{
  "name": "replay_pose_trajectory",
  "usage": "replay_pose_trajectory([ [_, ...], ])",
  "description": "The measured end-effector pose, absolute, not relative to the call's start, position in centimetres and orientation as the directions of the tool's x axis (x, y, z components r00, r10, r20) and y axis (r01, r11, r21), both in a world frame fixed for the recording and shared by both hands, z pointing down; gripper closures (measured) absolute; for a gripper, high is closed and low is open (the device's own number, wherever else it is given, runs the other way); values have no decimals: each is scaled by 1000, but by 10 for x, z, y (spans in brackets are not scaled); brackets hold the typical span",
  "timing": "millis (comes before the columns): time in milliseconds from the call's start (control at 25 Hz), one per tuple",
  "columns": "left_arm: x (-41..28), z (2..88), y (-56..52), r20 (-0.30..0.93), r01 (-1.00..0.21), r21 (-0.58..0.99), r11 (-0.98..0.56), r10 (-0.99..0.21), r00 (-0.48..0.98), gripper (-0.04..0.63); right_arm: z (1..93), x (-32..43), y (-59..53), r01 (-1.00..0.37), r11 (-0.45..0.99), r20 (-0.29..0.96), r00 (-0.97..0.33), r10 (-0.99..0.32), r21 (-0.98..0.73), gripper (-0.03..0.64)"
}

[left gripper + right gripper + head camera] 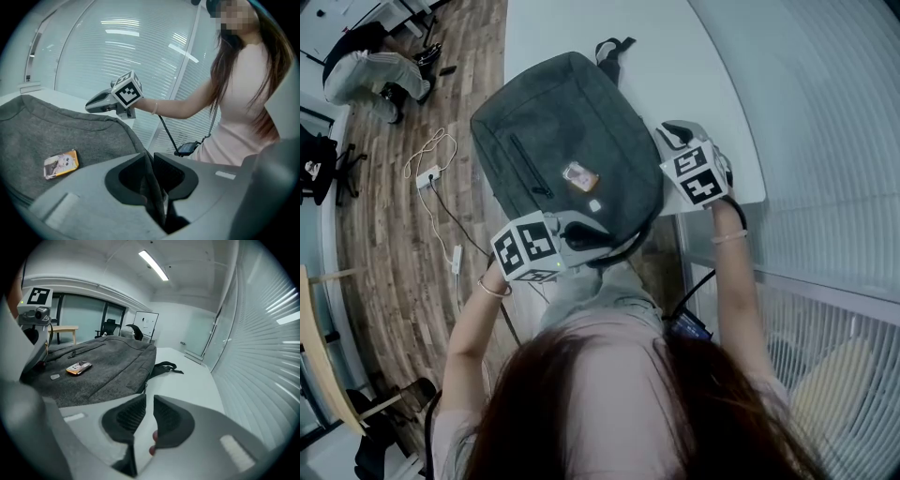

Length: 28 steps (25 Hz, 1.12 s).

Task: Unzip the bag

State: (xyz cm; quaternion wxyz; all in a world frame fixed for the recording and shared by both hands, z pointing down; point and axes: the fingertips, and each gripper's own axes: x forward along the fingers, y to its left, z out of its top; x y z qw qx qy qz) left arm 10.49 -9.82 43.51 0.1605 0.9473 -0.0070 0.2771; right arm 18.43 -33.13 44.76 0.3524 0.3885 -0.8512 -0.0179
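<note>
Here, grey bag (553, 141) on white table (675, 56); wooden floor (394, 253) beside.

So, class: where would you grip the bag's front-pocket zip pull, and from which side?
I'd pinch the small zip pull lying on the bag's front toward the left gripper, coming from above with jaws across the tab: the bag lies flat, face up, leaving only its top free.

Glass-walled office meeting room.
A white table (581, 28) stands on wood-plank floor (394, 272) beside striped glass partitions (825, 122); a whiteboard (146, 324), an office chair (108, 327), a ceiling strip light (153, 265) and a cabled power strip (428, 176) show too.
</note>
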Motion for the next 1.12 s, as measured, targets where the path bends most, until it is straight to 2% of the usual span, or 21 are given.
replay_pose_trajectory([
  [120, 99, 427, -103, 505, -126, 280, -952, 35, 863, 530, 439, 186, -325, -688, 658, 557, -431, -710, 307, 594],
  [600, 50, 397, -150, 398, -351, 199, -915, -252, 882, 554, 401, 160, -283, -796, 544, 443, -401, -802, 265, 611],
  [1120, -3, 385, -171, 335, -486, 175, -856, -413, 847, 584, 377, 124, -238, -878, 415, 355, -319, -878, 238, 612],
])
